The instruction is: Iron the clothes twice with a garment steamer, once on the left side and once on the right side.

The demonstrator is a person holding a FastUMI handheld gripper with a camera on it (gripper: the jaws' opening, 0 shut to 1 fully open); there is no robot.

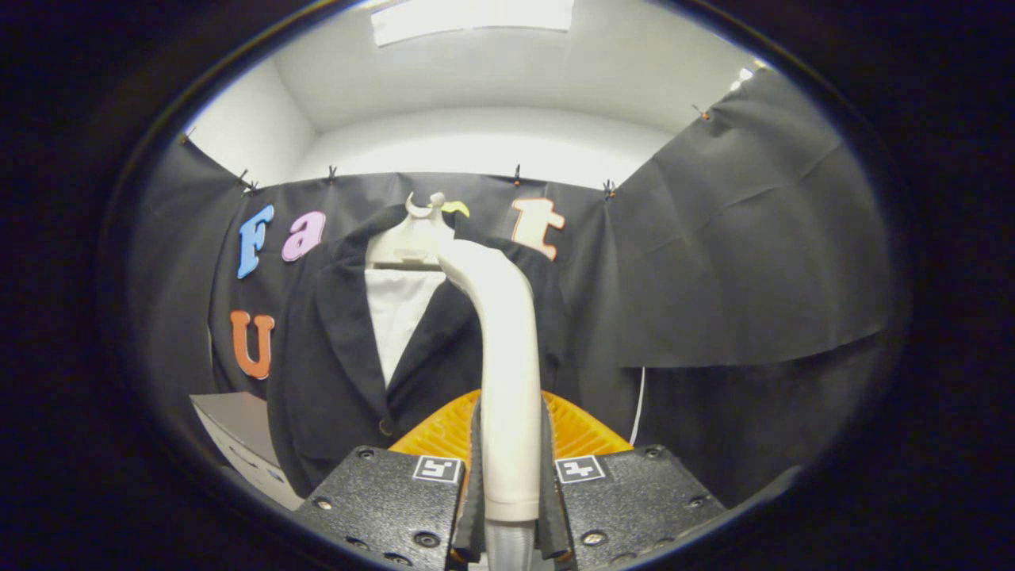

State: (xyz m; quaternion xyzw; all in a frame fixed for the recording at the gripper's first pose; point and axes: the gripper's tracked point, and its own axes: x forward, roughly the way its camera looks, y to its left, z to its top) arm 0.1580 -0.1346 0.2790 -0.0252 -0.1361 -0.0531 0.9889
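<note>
Here the gripper (510, 476) clamps the garment steamer (507, 373) handle between both fingers, steamer upright, head curving toward the hanger (412, 238). The dark jacket (341, 373) hangs just beyond, mostly left of the steamer.

steamer (507, 373) between jaws, jacket (341, 373) behind

Black cloth wall (737, 262) hung across far side, clipped along top. White wall (484, 147) seen above. Ceiling light panel (472, 17) lit overhead. Pale box (238, 444) near left.
</note>
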